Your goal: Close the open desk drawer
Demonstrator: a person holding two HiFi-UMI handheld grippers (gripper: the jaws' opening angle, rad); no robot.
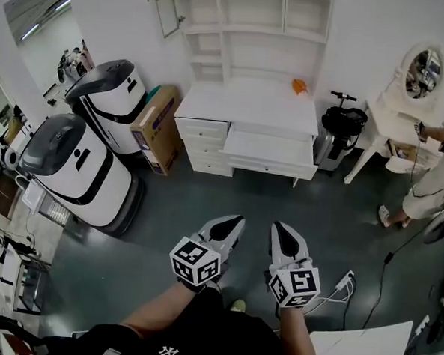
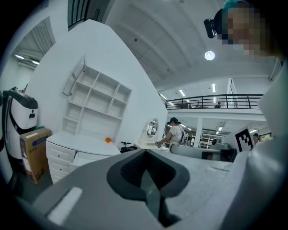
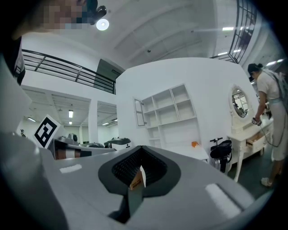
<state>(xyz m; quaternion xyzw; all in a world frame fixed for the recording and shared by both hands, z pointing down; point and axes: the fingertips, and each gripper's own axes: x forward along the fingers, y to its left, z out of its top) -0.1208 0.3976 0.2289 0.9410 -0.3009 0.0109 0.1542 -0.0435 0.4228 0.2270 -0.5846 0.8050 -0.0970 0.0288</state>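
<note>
Both claws are pressed together. The left claw shows a single shut seam in the left gripper view. The right claw is shut too, but a small orange-brown slip stands at its seam. I cannot tell whether it is pinched there or stuck to a pad, and its print is too small to read.

The open drawer lies straight ahead of the two claws and well apart from them. It is pulled out of the white surface, beside a stack of shut drawers. In the left gripper view the claw's own grey body cuts off part of the drawer. In the right gripper view that body hides it wholly, and only the surface's top and the shelves rise above it. A small orange thing sits on the surface; what it is cannot be made out.

Dark floor lies between the claws and the drawer. Ahead and left stand two white-and-black machines and a cardboard box just beside the surface. Ahead and right are a black wheeled thing, a white dressing table with an oval mirror, and a person partly cut off by the frame edge. A power strip lies on the floor near the right claw.
</note>
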